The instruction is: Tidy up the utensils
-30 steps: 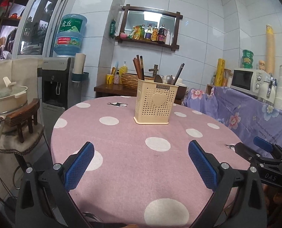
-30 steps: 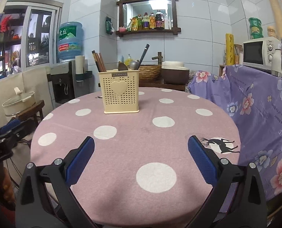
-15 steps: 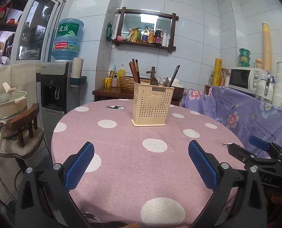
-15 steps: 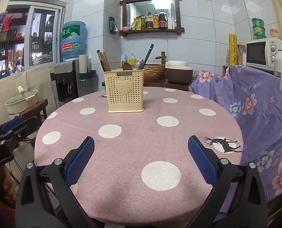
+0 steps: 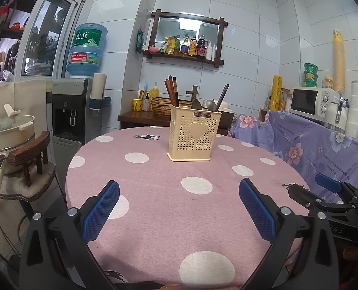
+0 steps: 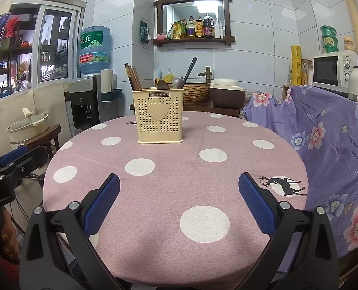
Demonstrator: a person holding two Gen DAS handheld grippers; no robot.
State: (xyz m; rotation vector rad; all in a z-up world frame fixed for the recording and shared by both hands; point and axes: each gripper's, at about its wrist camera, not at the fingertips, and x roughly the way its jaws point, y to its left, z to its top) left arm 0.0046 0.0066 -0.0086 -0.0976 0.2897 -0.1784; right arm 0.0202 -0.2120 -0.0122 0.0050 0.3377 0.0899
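At the far left a cream pot point(image 5: 8, 130) sat on a wooden stool point(image 5: 29, 154), with a water dispenser point(image 5: 70, 111) behind it carrying a blue bottle point(image 5: 87, 48). The left tongs point(image 5: 179, 209) hung over the near edge of the round bench point(image 5: 154, 193), covered in pink polka-dot cloth, blue pads spread wide with nothing between them. A cream perforated utensil holder point(image 5: 193, 135) stood upright on the far half of the bench, well apart from both tongs. It held brown chopsticks point(image 5: 172, 91) at its left side, two spoons point(image 5: 204, 105) in the middle, and one dark chopstick point(image 5: 221, 96) leaning right. The right tongs point(image 6: 179, 200) were likewise spread wide and held nothing. A microwave point(image 5: 311, 102) stood at the right above floral purple fabric point(image 5: 311, 145).
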